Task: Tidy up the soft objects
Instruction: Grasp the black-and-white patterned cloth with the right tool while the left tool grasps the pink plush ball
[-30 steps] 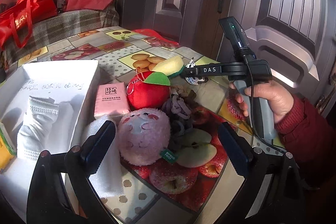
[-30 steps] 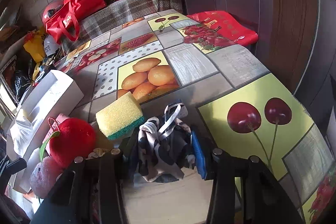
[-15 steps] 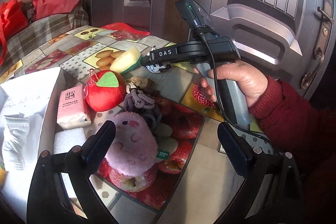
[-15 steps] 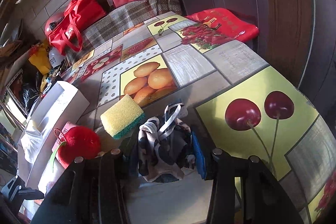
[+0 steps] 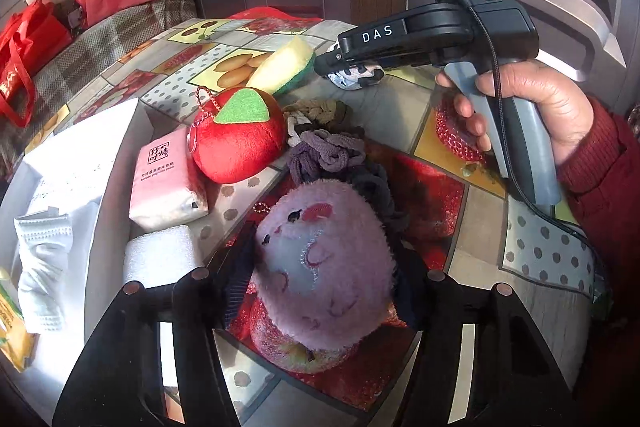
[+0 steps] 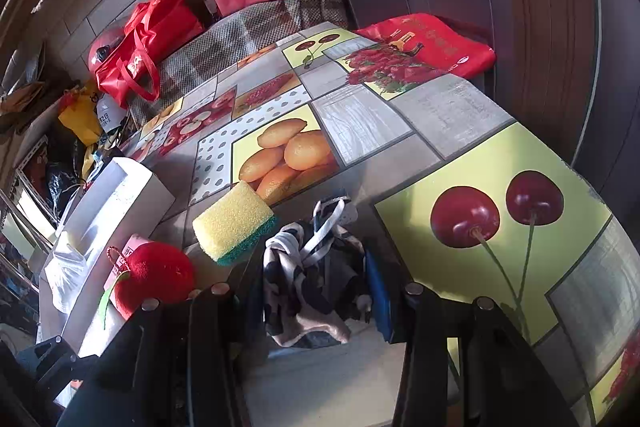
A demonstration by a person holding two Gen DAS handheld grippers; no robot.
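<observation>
Fuzzy pink plush ball point(image 5: 320, 259) between the closing left hand-held gripper point(image 5: 320, 291), pads touching, at 6 o'clock on the glossy fruit-print bench point(image 5: 472, 227).
Right hand-held gripper point(image 6: 316, 291) clamps a crumpled black-and-white cloth point(image 6: 308, 279); porous yellow sponge point(image 6: 234, 221) at 11 o'clock.

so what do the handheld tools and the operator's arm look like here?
Right tool: black body, white "DAS" lettering, grey pistol handle, black cable trailing down, green indicator light on the top module. Left tool: black fingers with round metal fasteners. The hand has a dark red knit sleeve.
</observation>
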